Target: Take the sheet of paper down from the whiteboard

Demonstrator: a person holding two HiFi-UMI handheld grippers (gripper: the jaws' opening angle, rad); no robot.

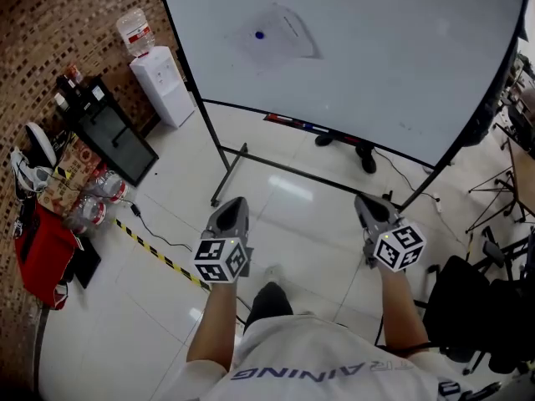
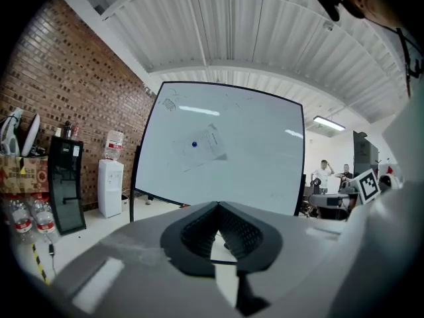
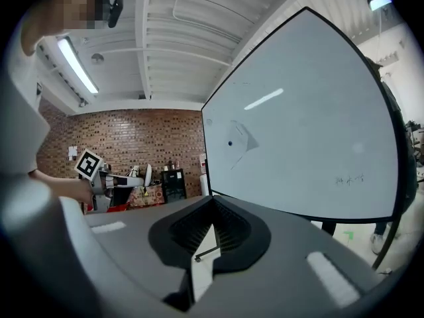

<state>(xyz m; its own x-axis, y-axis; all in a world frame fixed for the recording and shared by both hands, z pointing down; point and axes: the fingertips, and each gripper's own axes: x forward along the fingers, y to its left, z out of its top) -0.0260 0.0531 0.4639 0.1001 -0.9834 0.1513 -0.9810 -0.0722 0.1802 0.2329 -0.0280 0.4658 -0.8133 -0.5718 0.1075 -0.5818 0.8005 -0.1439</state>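
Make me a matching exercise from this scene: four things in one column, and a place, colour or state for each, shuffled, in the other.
Things:
1. sheet of paper
2. water dispenser
3. striped tape
4. left gripper

Place, colour or state:
A. yellow and black
B. fingers shut, nothing between them
C. up on the whiteboard
D. beside the brick wall

Pairs: 1-C, 2-D, 3-A, 4-B.

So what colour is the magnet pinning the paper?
Blue magnet, clearest in the head view.
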